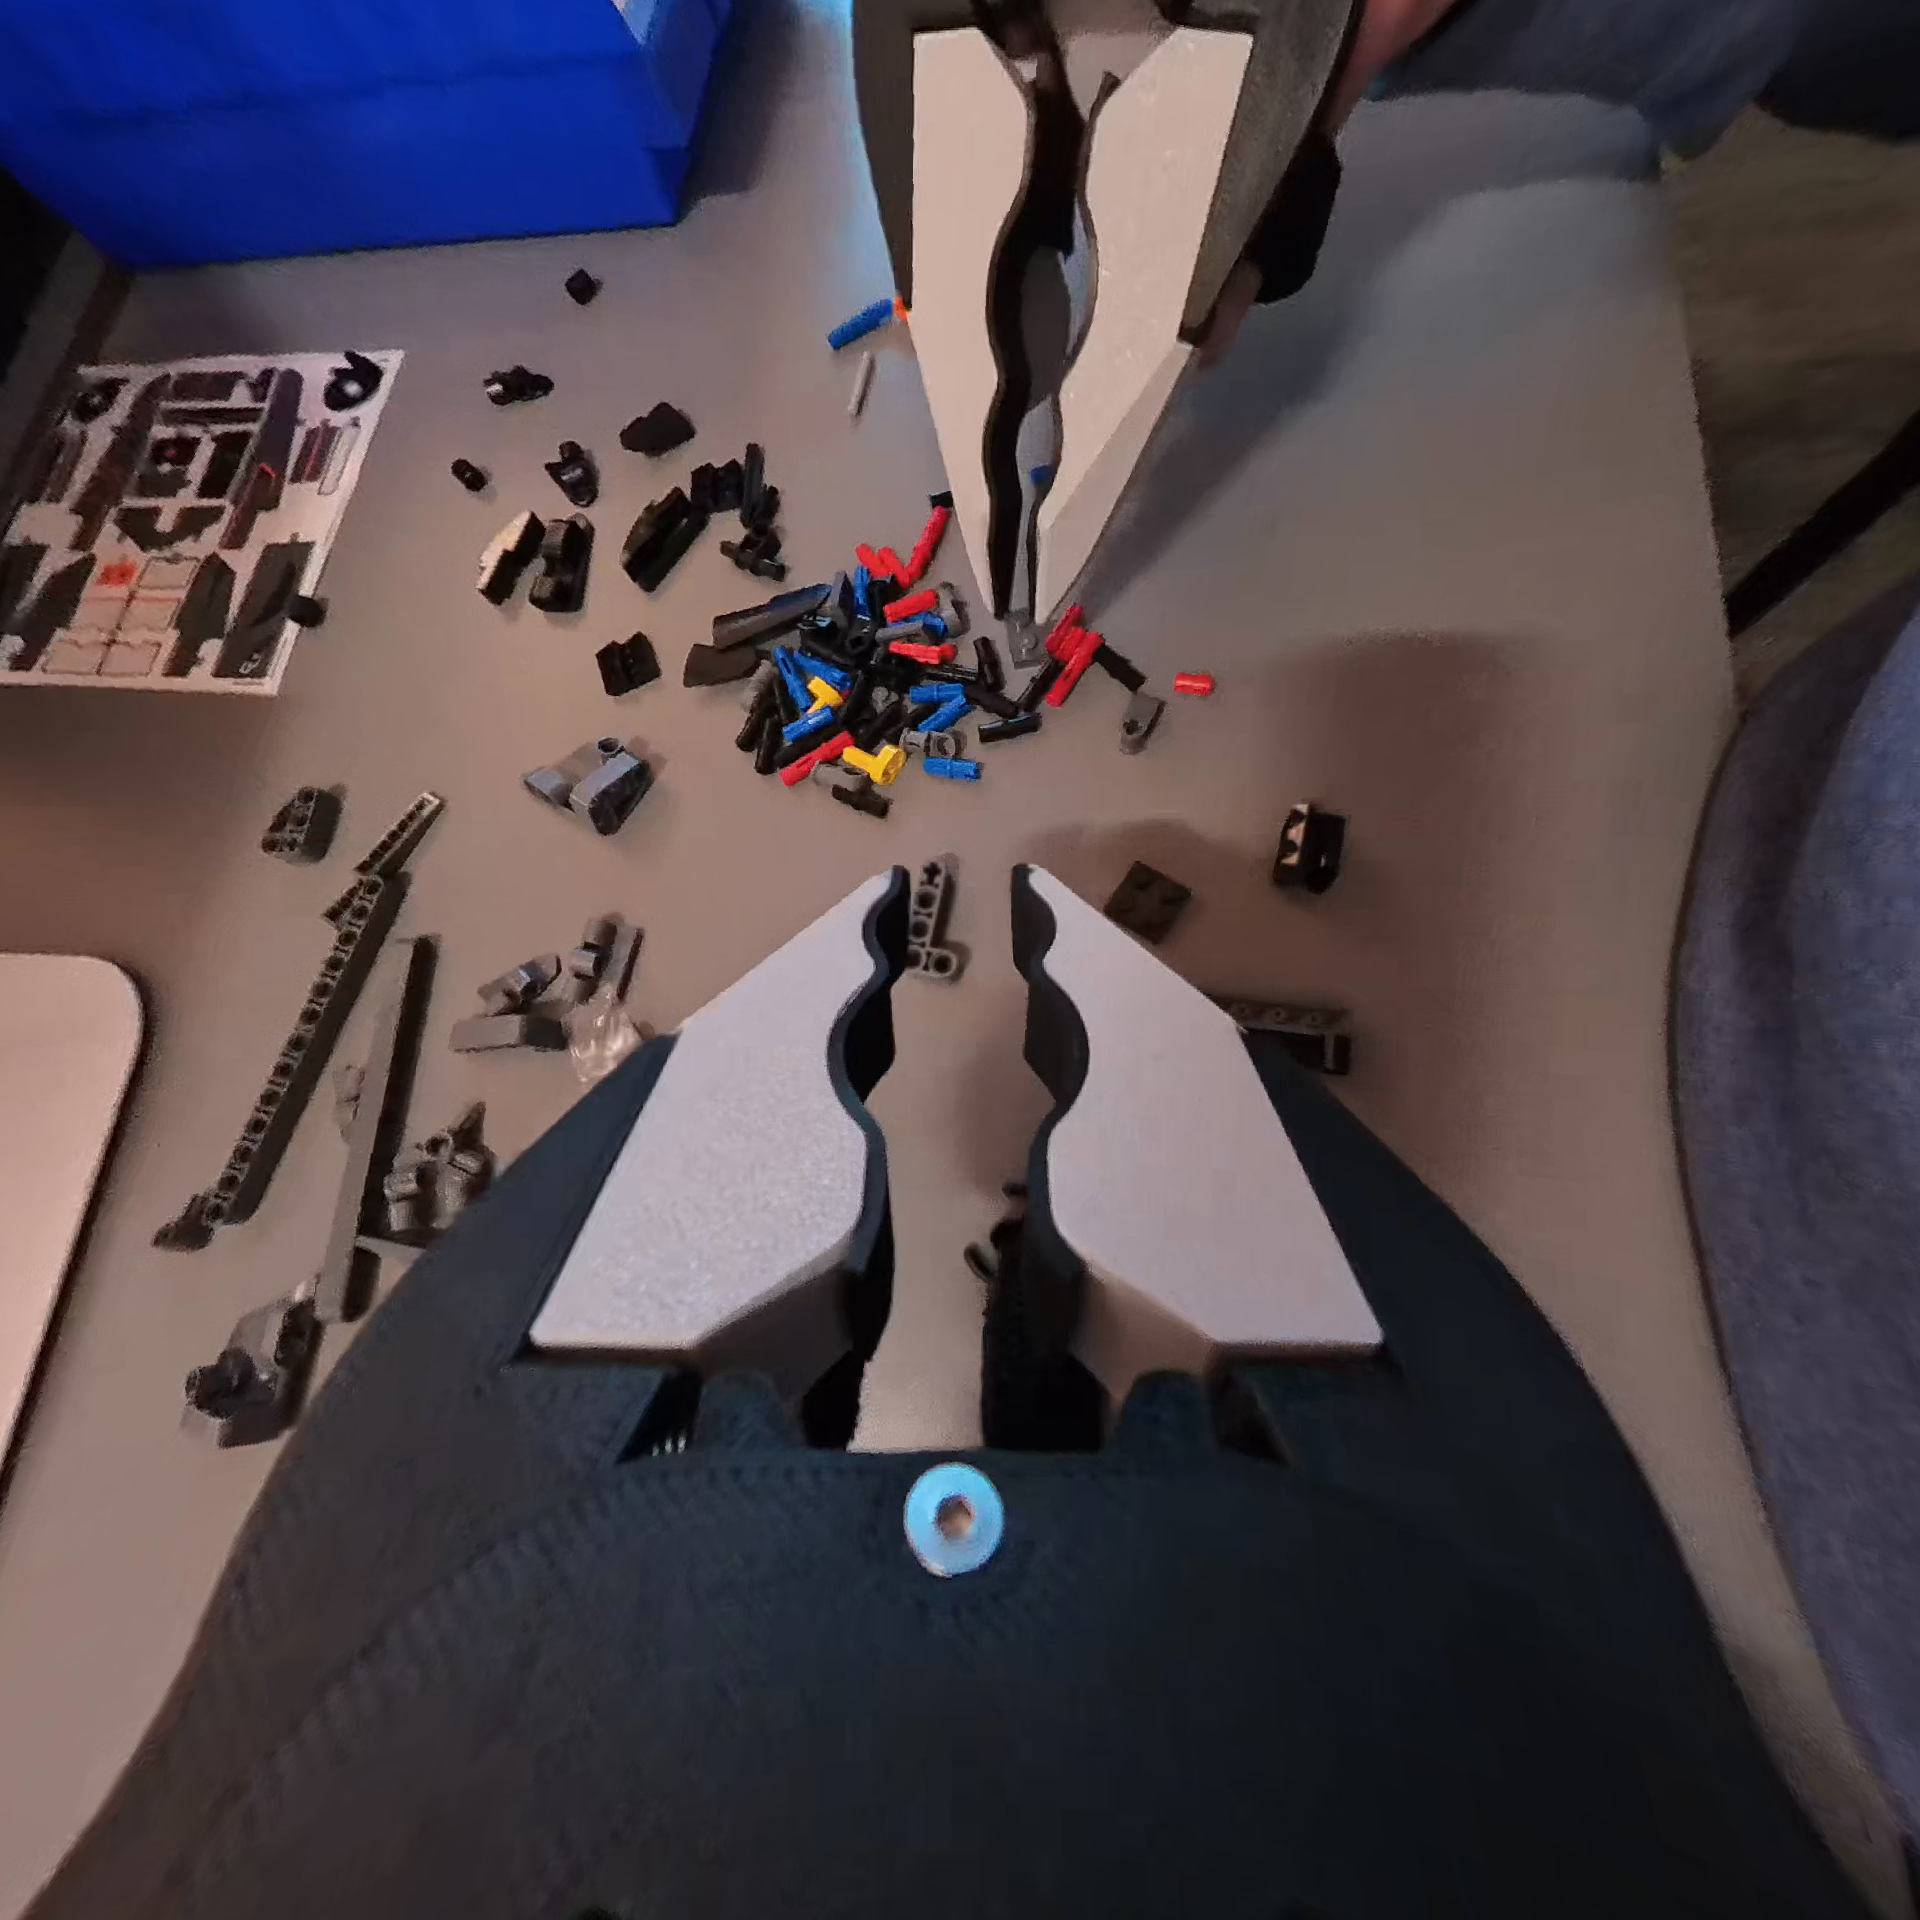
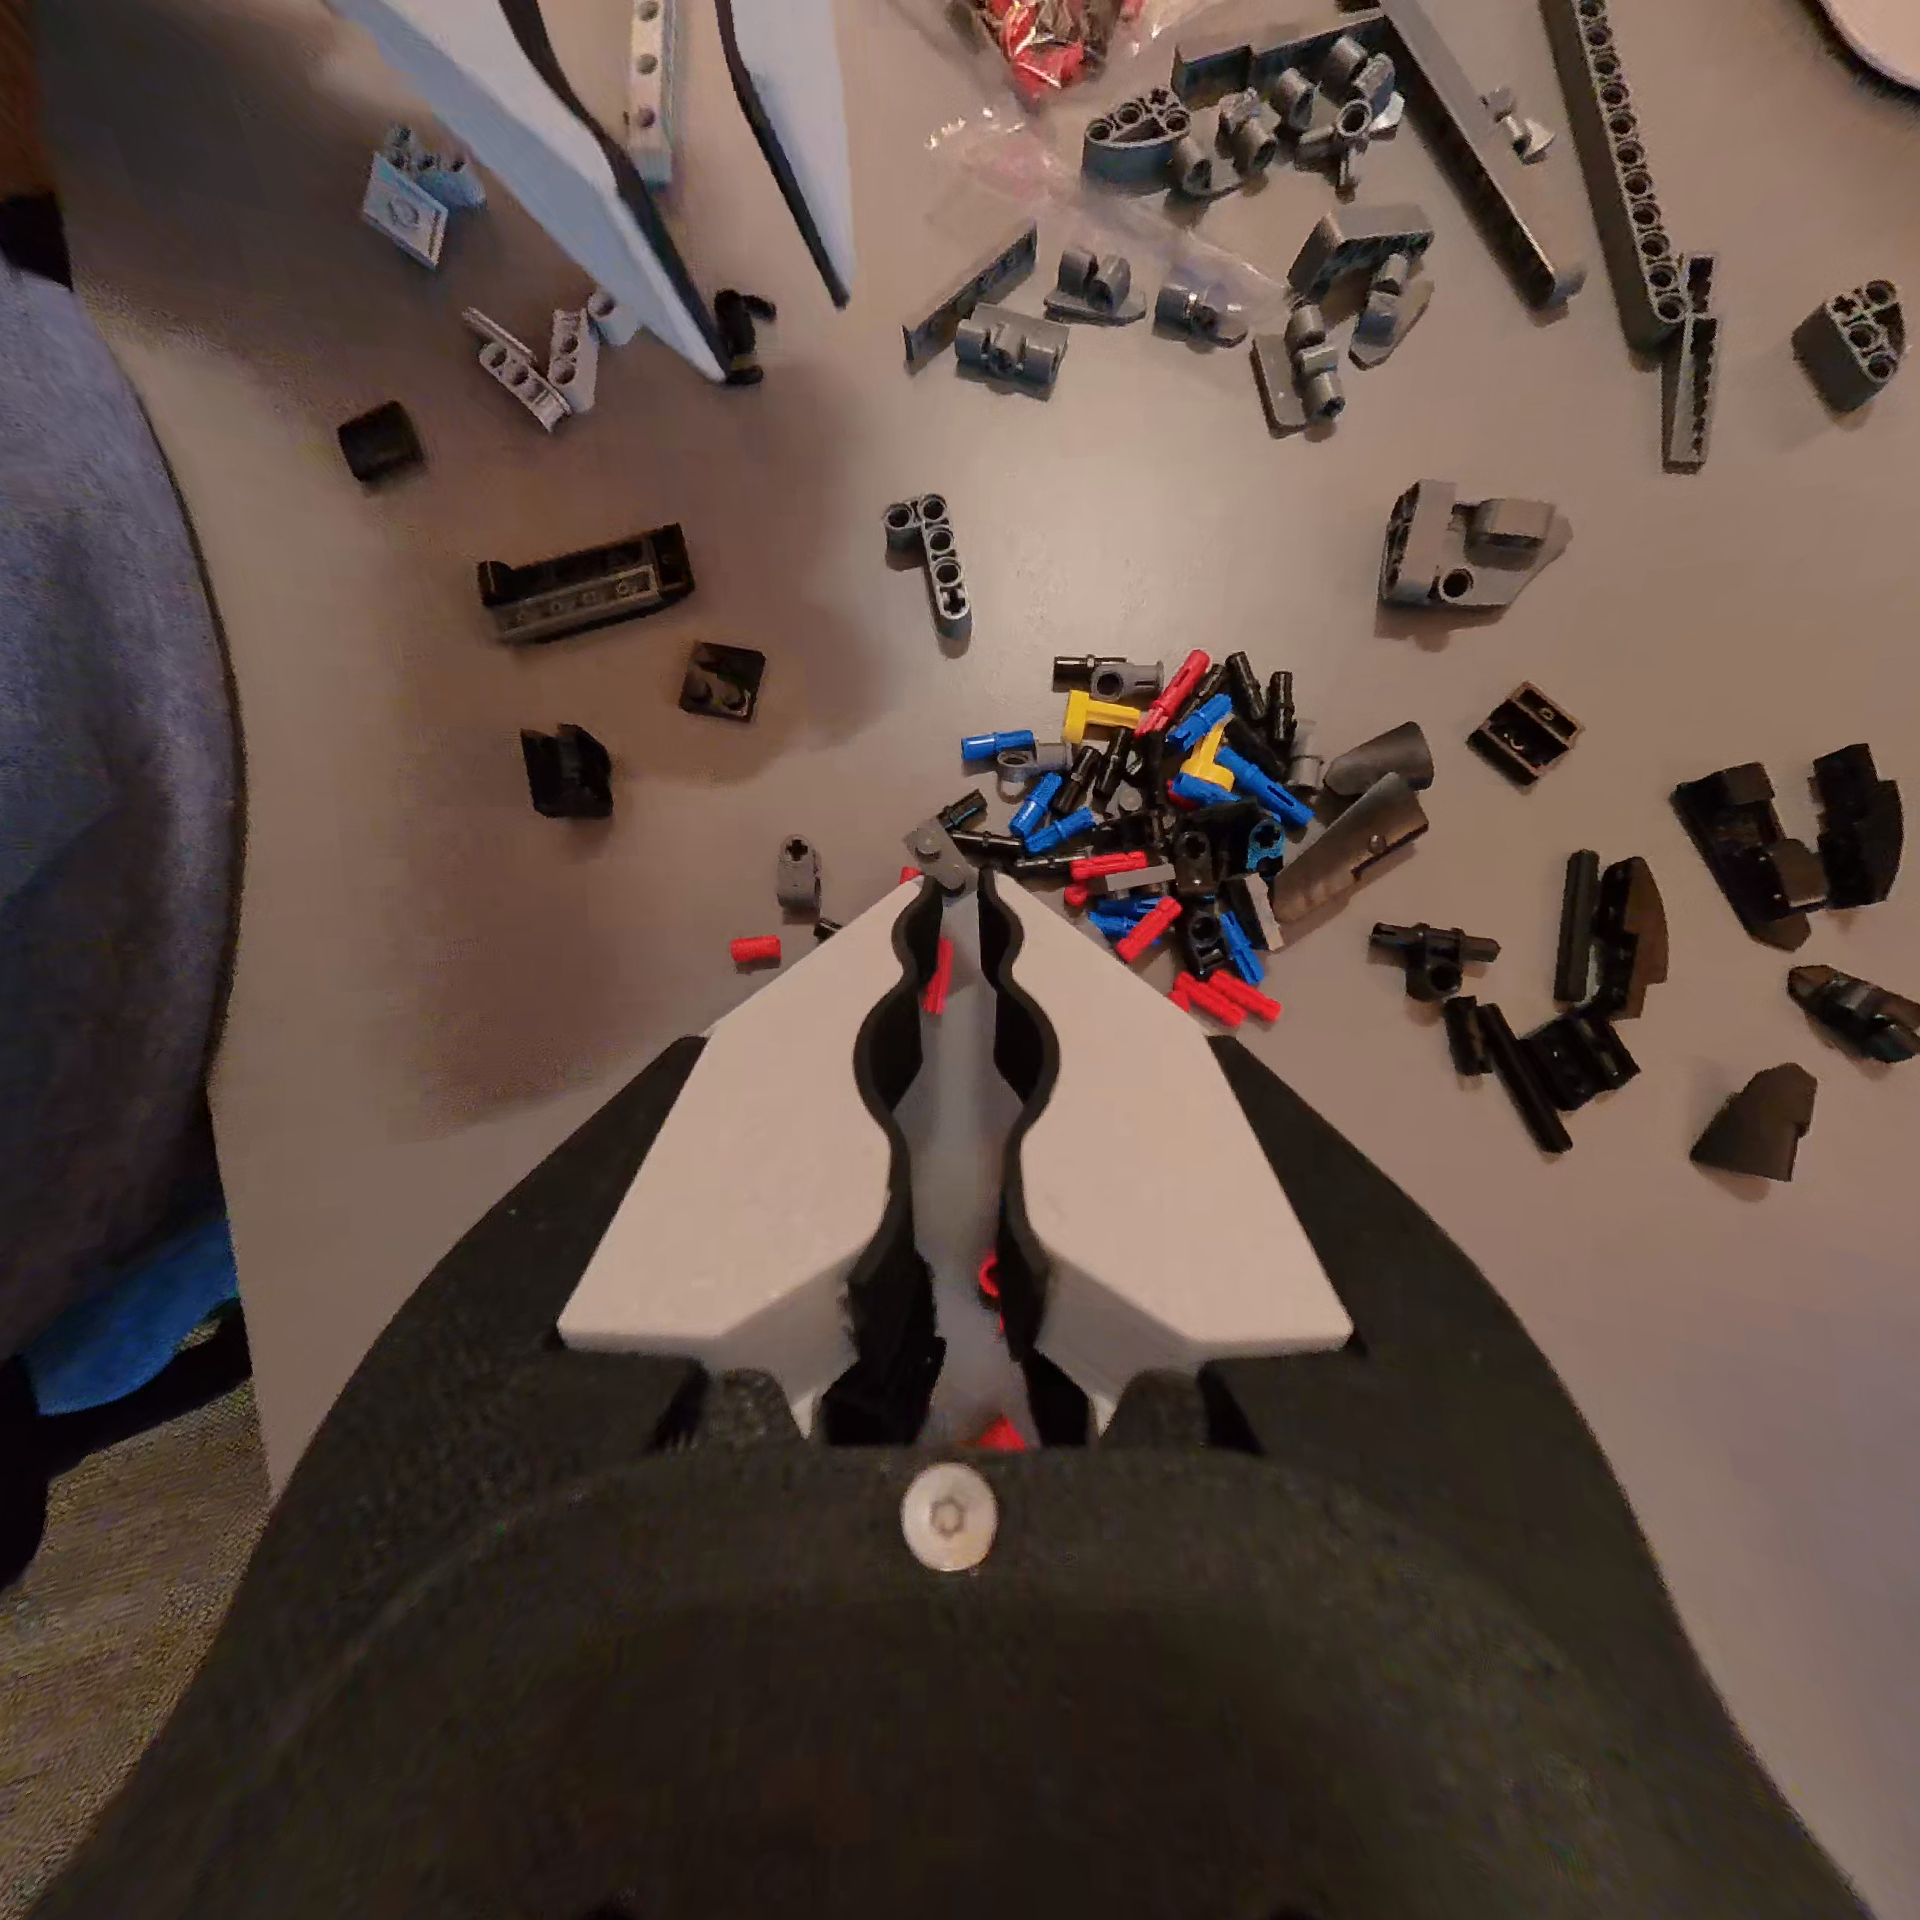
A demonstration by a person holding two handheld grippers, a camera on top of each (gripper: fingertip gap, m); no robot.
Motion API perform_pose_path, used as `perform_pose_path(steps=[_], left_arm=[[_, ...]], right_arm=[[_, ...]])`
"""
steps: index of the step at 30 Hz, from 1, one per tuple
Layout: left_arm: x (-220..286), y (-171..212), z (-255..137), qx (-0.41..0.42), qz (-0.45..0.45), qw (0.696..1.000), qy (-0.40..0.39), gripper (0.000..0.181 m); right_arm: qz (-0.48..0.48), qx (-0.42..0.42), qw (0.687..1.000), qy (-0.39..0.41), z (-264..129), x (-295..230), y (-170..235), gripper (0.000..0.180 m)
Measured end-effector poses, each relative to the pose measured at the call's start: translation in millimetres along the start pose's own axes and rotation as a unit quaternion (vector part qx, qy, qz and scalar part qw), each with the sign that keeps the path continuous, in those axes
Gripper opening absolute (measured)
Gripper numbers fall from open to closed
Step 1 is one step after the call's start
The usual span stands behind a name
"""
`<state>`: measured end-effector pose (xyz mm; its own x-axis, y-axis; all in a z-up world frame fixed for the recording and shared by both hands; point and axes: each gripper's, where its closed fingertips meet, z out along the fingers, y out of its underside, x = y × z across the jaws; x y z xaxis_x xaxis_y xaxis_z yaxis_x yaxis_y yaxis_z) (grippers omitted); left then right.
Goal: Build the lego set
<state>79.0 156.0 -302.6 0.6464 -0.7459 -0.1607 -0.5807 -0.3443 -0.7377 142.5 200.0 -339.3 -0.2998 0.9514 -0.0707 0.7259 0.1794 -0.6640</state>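
Observation:
A pile of small red, blue, black and yellow pins [image 1: 883, 675] lies mid-table and also shows in the right wrist view [image 2: 1164, 810]. My right gripper [image 2: 961, 883] is down at the pile's near edge, its jaws nearly closed on a small grey piece [image 2: 940, 857]. In the left wrist view it comes in from the top [image 1: 1023, 623] with the grey piece [image 1: 1023, 642] at its tips. My left gripper [image 1: 956, 883] is open and empty, hovering over a grey L-shaped liftarm [image 1: 935, 925], which also shows in the right wrist view [image 2: 935, 561].
Grey and black parts are scattered around the pile. Long black beams [image 1: 301, 1029] lie at the left. A sticker sheet [image 1: 166, 520] and a blue box [image 1: 343, 114] sit at the far left. A plastic bag [image 2: 1049, 42] lies beyond. A person's blue clothing [image 1: 1818, 1039] borders the table edge.

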Motion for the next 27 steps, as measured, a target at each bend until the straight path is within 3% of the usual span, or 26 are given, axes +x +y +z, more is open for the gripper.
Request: perform_pose_path(steps=[5, 13, 20, 27], left_arm=[[9, -15, 4, 0.032, 0.034, 0.999, -0.020, 0.023], [16, -16, 18, 0.001, 0.148, 0.985, -0.086, 0.028], [18, -19, 21, 0.000, 0.226, 0.965, -0.131, 0.013], [13, -21, 17, 0.009, 0.217, 0.966, -0.141, 0.006]], right_arm=[[0.020, 0.047, 0.998, -0.044, -2, -15, -23, 0.004], [0.034, 0.072, 0.993, -0.091, 3, -27, -49, 0.004], [0.038, 0.072, 0.991, -0.110, 4, -30, -56, 0.004], [0.039, 0.080, 0.990, -0.111, 3, -27, -61, 0.005]])
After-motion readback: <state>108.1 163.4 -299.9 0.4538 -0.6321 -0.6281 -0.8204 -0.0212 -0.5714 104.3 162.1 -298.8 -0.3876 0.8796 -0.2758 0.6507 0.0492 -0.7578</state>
